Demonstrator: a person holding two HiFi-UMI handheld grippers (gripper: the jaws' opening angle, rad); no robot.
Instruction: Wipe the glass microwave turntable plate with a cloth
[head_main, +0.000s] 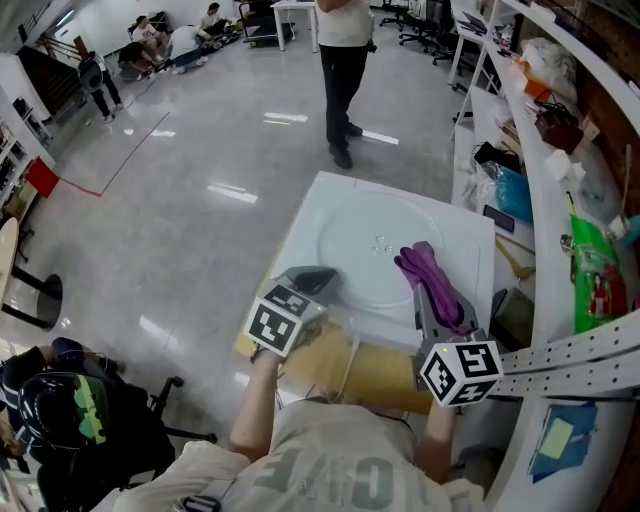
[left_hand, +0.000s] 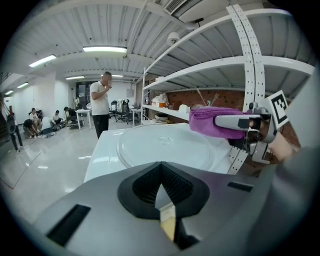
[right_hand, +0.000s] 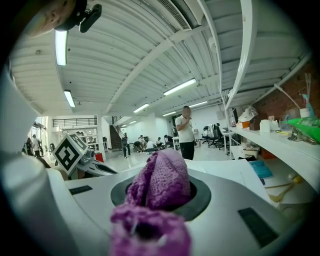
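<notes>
Although the right gripper (right_hand: 159, 202) was closed firmly on the purple cloth (right_hand: 161, 175), w/ the fabric bunched between its jaws and spilling out in front, the wiping looked hardly begun, or at least no view proved otherwise. The glass turntable plate (head_main: 345, 225) lay flat on the white surface (head_main: 470, 235) at approx. the centre of the head view, w/ the cloth over its right part. In the left gripper view the cloth appeared lifted a little above the plate's right edge, not pressed on it, but contact could not be confirmed. The left gripper (head_main: 318, 281) was at the plate's lower-left rim in the head view, its jaws brought together w/ only a thin slit between them and nothing held; whether it touched the glass, I could not tell. The plate looked clear and shiny, w/ small raised marks at its middle and no obvious dirt or wet streaks, so how much was wiped could not be read. My judgement: the cloth was in hand and at the plate, i.e. the prep was done; what was left was the wipe itself across the whole disc, esp. the left half and the far rim toward the top of the frame.
</notes>
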